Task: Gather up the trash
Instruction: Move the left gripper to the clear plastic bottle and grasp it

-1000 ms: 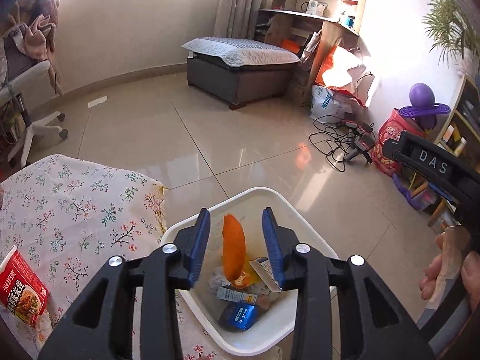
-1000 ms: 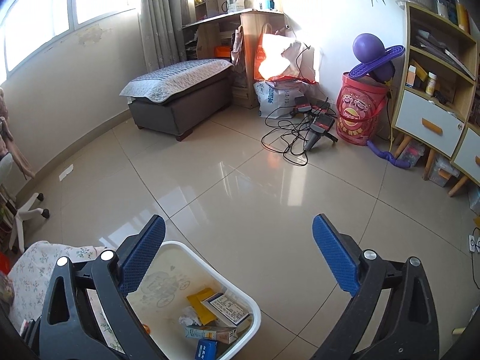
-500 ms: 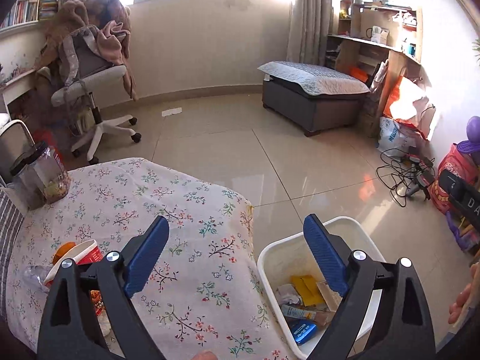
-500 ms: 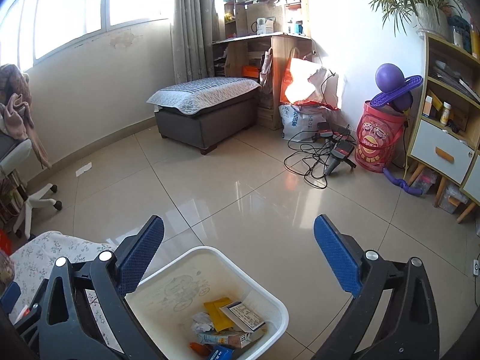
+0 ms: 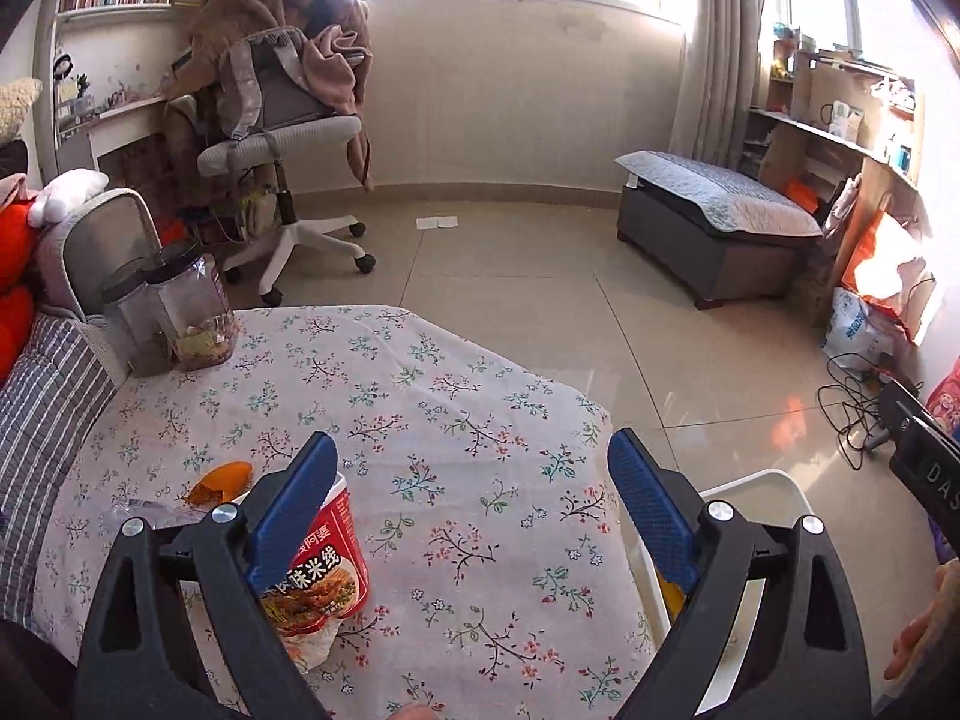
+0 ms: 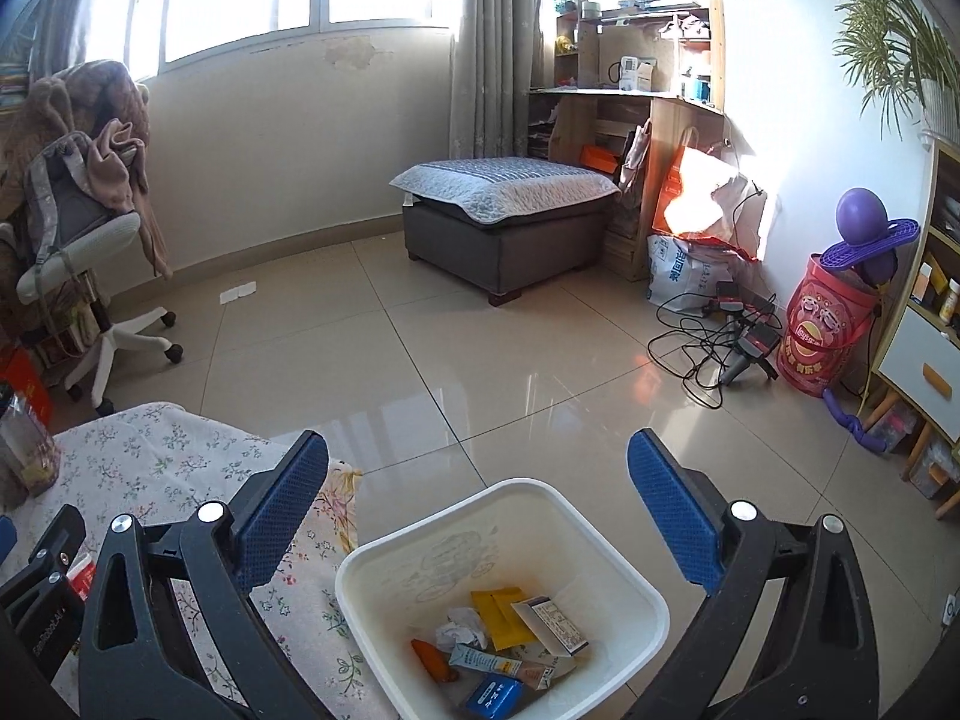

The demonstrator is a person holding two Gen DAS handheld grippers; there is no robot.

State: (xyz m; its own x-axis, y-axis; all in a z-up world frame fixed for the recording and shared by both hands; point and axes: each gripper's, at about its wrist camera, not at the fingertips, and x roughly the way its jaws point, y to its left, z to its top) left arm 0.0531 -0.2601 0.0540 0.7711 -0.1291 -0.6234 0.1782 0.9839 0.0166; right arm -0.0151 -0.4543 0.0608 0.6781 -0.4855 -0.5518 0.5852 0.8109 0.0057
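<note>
Over the floral-clothed table (image 5: 456, 420), left-wrist view: the left gripper (image 5: 474, 504) has its jaws spread wide and nothing between them; within the last second they were opening. A red instant-noodle cup (image 5: 321, 576) lies tipped on its side on the cloth at about 8 o'clock from the gripper's midpoint, partly hidden behind the left finger and outside the jaw gap. Its long axis runs roughly from 11 to 5 o'clock, the open rim toward 11. An orange peel piece (image 5: 222, 480) rests just beyond it, beside a crumpled clear wrapper (image 5: 150, 510). Right-wrist view: the right gripper (image 6: 480, 510) also stands wide apart and empty, poised above the white bin (image 6: 648, 600), which sits on the floor just beside the table edge and already holds cartons, wrappers and peel. Judged from these views, the left hand is nearer the cup; the coming reach would need to shift toward 8 o'clock and set the jaws across the cup's axis.
</note>
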